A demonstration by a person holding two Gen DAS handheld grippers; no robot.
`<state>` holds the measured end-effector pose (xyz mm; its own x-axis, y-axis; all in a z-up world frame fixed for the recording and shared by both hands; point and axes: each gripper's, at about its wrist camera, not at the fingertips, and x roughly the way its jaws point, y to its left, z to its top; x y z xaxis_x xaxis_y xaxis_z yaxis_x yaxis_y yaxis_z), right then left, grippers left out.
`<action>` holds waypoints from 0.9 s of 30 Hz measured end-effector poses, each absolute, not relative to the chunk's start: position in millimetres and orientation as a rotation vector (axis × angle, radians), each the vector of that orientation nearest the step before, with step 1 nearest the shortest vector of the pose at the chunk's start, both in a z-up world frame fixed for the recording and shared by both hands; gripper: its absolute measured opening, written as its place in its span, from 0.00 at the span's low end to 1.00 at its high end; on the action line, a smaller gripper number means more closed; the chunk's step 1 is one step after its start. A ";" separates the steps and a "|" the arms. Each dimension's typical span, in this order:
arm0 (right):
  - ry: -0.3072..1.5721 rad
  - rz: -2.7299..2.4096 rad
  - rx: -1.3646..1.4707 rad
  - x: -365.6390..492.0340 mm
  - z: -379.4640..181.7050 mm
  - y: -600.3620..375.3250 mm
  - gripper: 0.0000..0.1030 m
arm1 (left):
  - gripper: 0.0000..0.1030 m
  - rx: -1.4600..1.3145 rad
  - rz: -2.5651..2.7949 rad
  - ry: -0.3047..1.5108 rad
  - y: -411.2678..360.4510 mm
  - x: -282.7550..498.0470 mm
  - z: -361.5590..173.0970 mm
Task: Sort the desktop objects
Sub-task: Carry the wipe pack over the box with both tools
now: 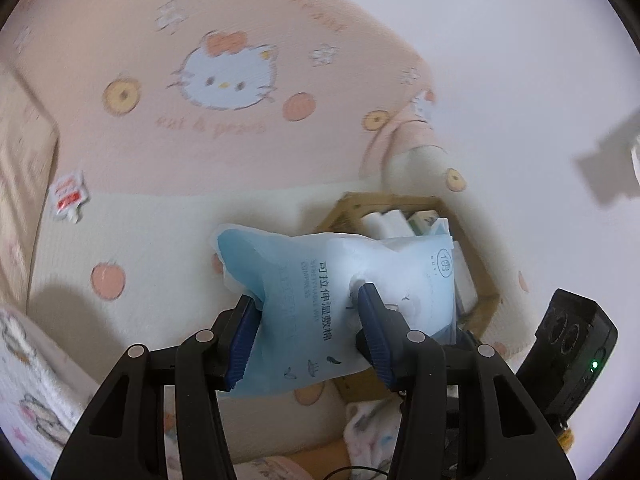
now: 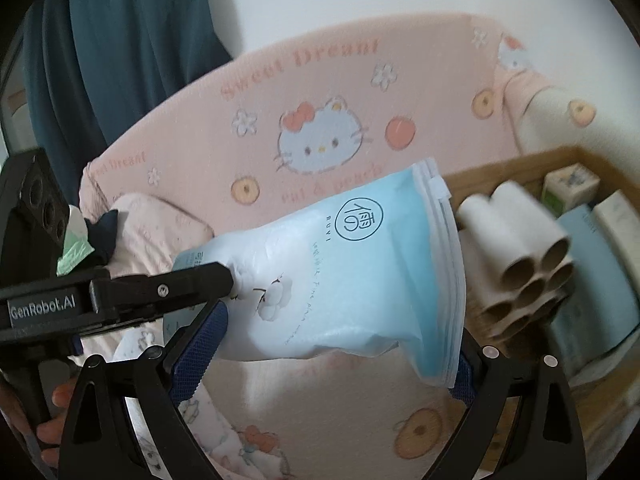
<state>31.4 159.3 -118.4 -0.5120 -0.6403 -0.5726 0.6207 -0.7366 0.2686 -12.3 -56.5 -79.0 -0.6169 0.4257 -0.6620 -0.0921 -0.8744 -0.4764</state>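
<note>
Pinching soft, crinkled blue plastic pouch (image 1: 340,304) — left gripper (image 1: 308,332); right gripper (image 2: 328,344) spread wide, probably ungripped.

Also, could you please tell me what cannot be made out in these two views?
- Left wrist: the blue pouch hides most of what lies in the cardboard box.
- Left wrist: the sachet has blurred print.
- Right wrist: the pouch corner covers one finger of the right claw, so contact is unclear.
- Right wrist: the box's right side is cut off by the edge.
</note>
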 end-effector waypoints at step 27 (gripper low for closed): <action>0.092 -2.454 0.930 -39.4 -80.4 285.5 0.94 | 0.52 -1.315 2.281 -0.453 107.8 -72.6 -81.2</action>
